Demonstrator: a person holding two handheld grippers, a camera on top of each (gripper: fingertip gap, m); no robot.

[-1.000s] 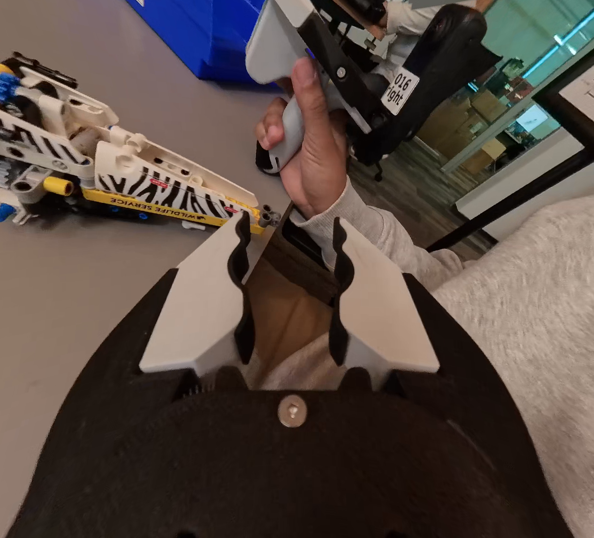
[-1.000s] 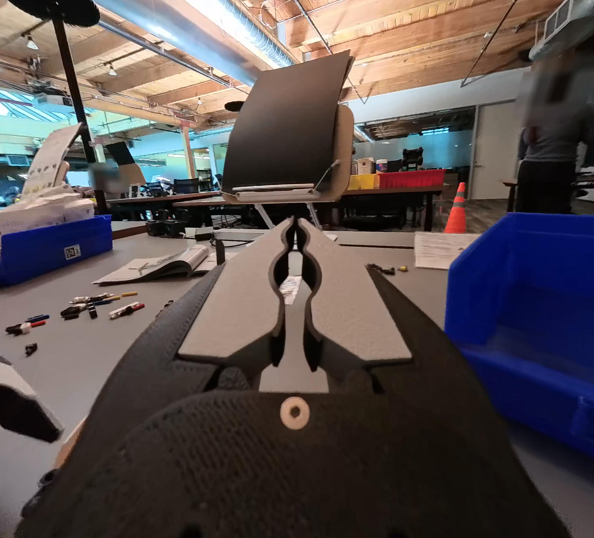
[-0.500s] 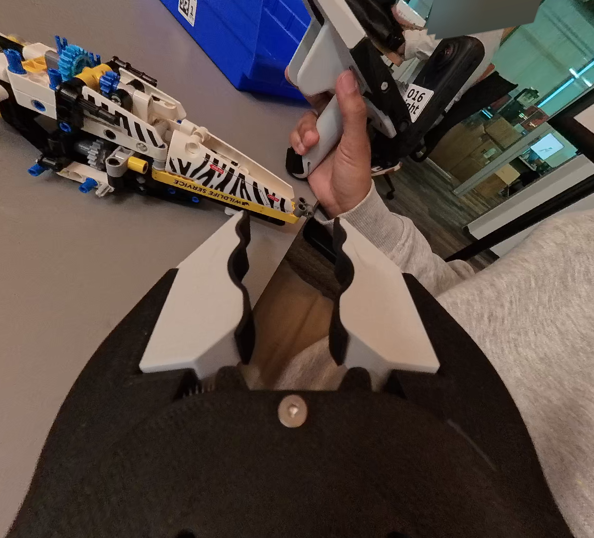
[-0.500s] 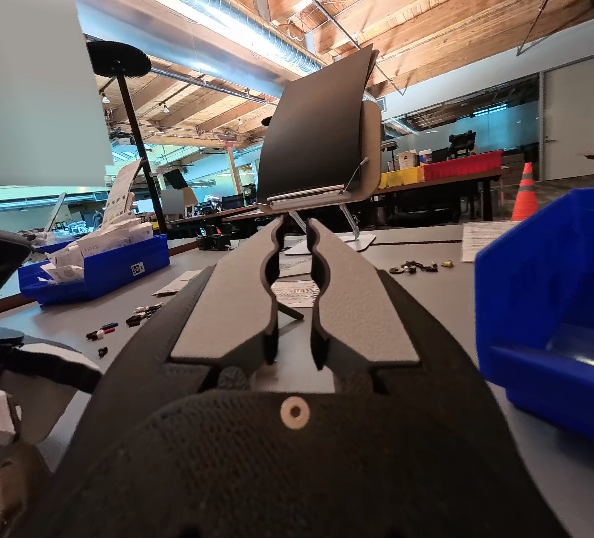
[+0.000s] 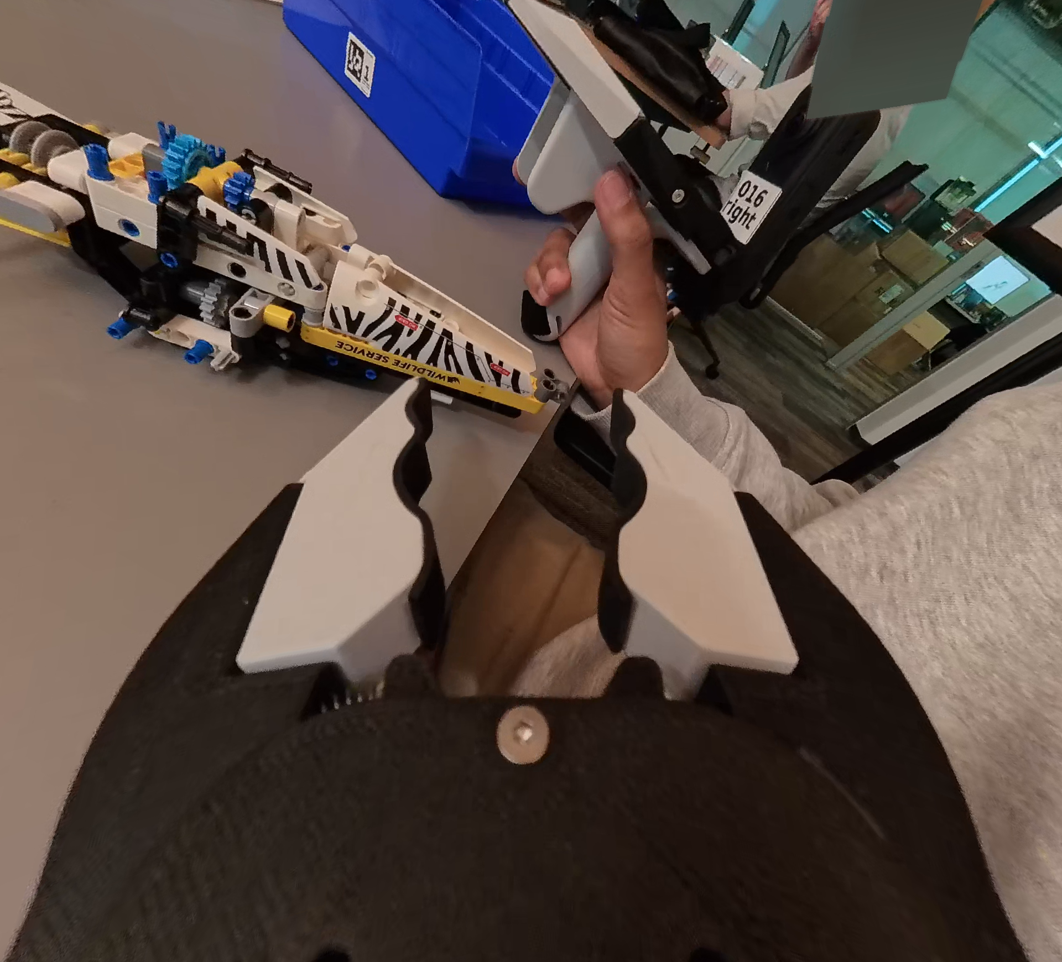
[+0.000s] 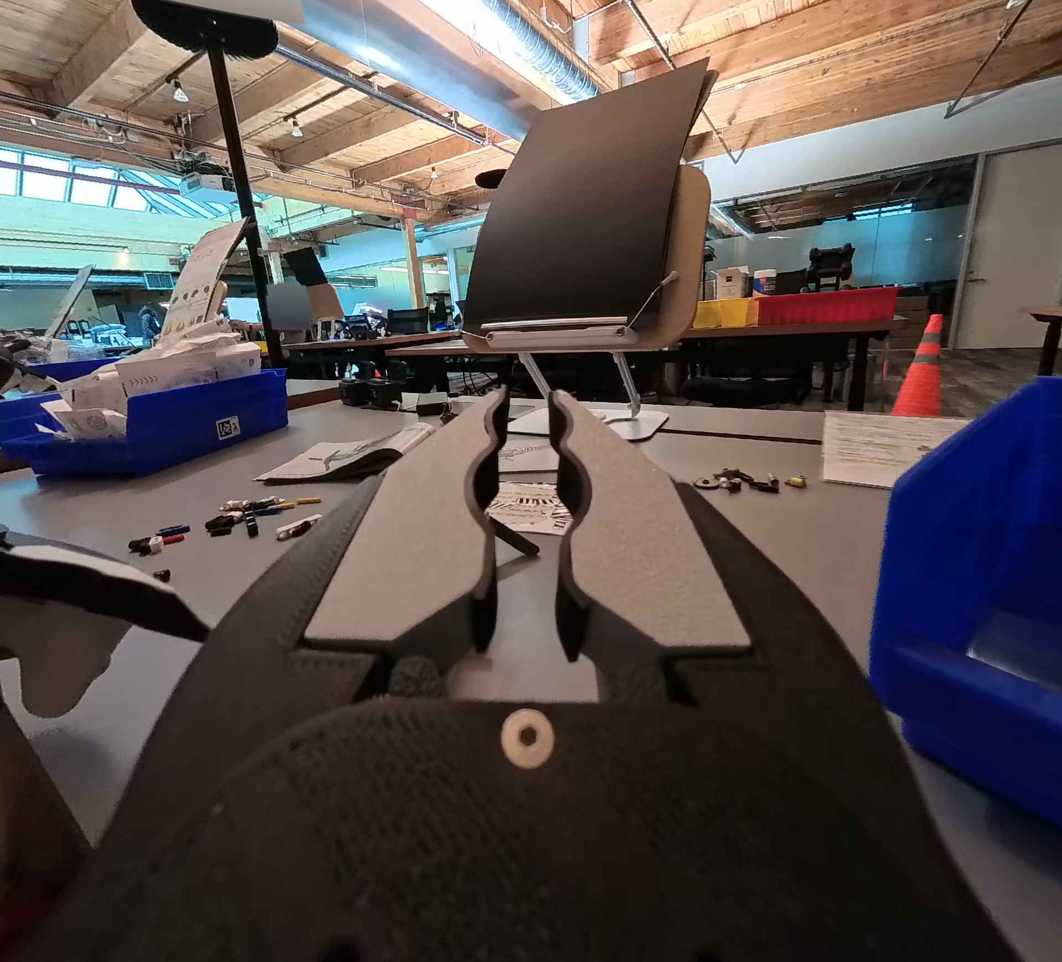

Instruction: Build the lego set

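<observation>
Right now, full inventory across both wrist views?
Lego model: 1, white, yellow, zebra-striped, on grey table near its edge.
Blue bins: 2; one behind the model, one far left, full of paper.
Loose Lego pieces: two clusters, left and right.
Instruction booklet: 1, open, mid-table.
Sticker sheet: 1, striped.
Tablet stand: 1, dark panel.
Traffic cone: 1, orange, on floor.
Left gripper: open, empty.
Right gripper: slightly open, empty.
Right hand: grips its handle.
</observation>
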